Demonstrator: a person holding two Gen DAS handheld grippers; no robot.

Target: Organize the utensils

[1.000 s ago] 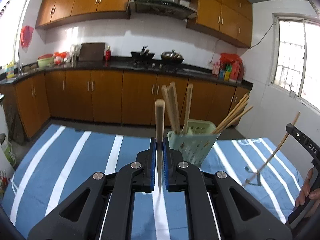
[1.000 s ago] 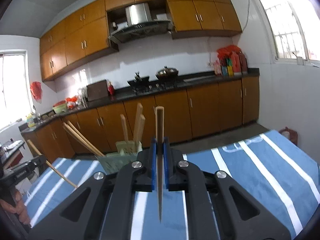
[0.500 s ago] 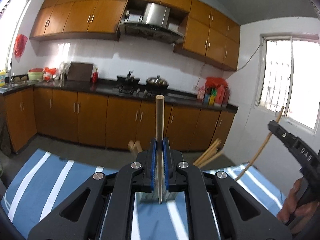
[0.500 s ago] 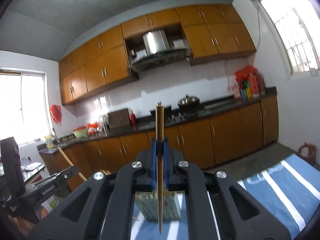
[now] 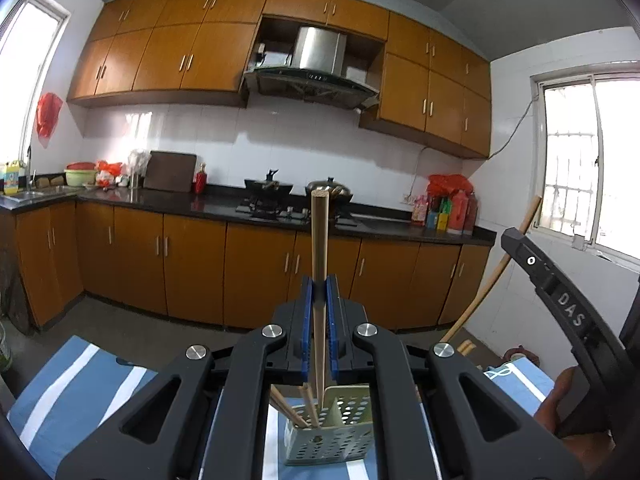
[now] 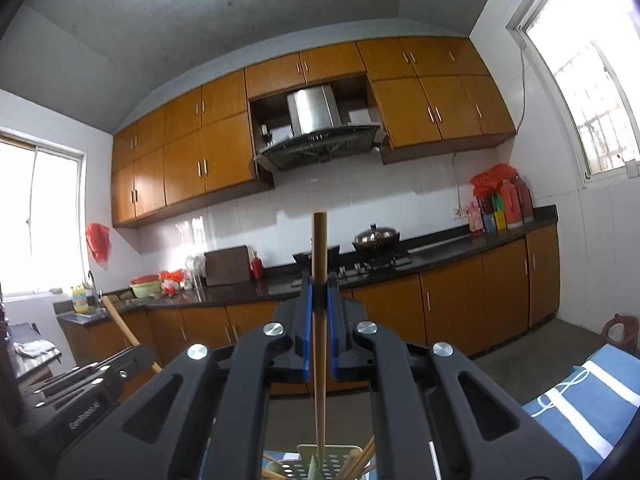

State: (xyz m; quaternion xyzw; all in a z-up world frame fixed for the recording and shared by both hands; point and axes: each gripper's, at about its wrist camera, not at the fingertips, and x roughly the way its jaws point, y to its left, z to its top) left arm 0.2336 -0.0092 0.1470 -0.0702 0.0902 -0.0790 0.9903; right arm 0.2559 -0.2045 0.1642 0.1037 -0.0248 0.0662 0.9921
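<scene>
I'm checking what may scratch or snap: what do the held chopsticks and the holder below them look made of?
The pale tan chopstick in the left gripper looks like bamboo or wood: matte, with a squared, cut top end. The matching stick in the right gripper looks the same. The pale green perforated utensil holder appears moulded plastic, from its even round holes and smooth thin walls.

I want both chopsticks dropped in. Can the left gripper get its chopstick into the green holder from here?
Probably yes: the left gripper holds its chopstick upright with the tip over the green holder, nothing between.
</scene>
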